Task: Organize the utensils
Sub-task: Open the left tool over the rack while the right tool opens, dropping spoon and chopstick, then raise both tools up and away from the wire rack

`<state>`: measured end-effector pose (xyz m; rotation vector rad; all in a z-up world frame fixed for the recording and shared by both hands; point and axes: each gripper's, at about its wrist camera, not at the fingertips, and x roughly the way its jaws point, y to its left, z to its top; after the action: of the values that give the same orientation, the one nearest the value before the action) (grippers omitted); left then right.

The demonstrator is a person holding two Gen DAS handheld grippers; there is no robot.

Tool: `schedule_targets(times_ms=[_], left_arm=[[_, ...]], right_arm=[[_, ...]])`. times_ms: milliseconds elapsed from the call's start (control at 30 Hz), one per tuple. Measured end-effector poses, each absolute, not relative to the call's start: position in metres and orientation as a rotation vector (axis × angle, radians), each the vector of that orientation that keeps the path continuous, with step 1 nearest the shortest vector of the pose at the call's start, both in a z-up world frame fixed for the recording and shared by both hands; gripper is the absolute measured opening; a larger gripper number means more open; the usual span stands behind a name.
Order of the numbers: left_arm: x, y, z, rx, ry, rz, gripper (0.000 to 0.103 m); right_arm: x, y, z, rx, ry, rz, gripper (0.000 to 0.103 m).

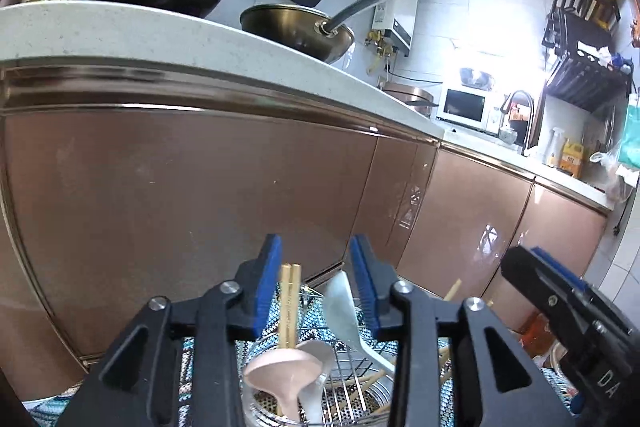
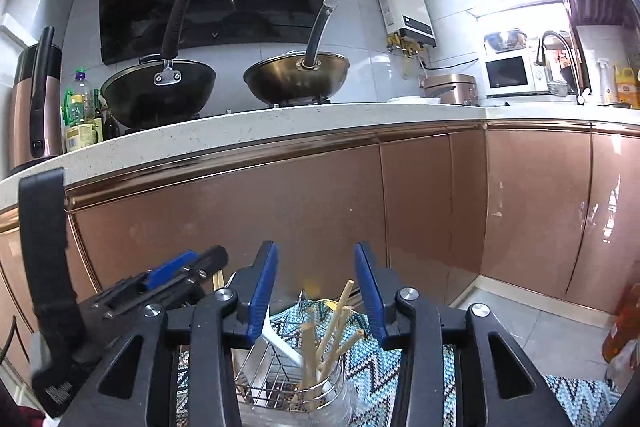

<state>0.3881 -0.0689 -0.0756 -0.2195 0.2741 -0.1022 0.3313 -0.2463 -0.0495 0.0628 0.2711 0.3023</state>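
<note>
My left gripper (image 1: 316,259) is open above a wire utensil rack (image 1: 352,359). A pair of wooden chopsticks (image 1: 289,307) stands upright between its blue pads, close to the left pad and not pinched. A white spatula (image 1: 341,311) leans beside them. Below lie a pink spoon (image 1: 280,375) and a pale spoon. My right gripper (image 2: 316,267) is also open, over the rack (image 2: 264,383) and a steel cup holding several wooden chopsticks (image 2: 332,335). A white utensil (image 2: 280,343) leans by its left pad. Each gripper appears at the edge of the other's view.
The rack stands on a blue zigzag mat (image 2: 404,351). Copper cabinet doors (image 2: 240,211) rise just behind it, under a white countertop (image 2: 280,123) with two woks (image 2: 296,77). Grey floor tiles (image 2: 540,339) and an orange bottle (image 2: 624,323) lie to the right.
</note>
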Motion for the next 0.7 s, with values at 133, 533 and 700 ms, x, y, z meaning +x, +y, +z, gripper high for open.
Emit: schedule_targets(times_ms=[133, 533, 700], left_arm=[[0.369, -0.058, -0.065, -0.228, 0.273, -0.106, 0.041], [0.283, -0.013, -0.050, -0.196, 0.323, -0.061, 0.055], [0.239, -0.008, -0.042, -0.165, 0.338, -0.039, 0.061]], right_arm=[[0.319, -0.247, -0.043, 0.059, 0.276, 0.286, 0.049], [0.253, -0.250, -0.027, 0.038, 0.299, 0.239, 0.068], [0.215, -0.243, -0.016, 0.006, 0.304, 0.206, 0.087]])
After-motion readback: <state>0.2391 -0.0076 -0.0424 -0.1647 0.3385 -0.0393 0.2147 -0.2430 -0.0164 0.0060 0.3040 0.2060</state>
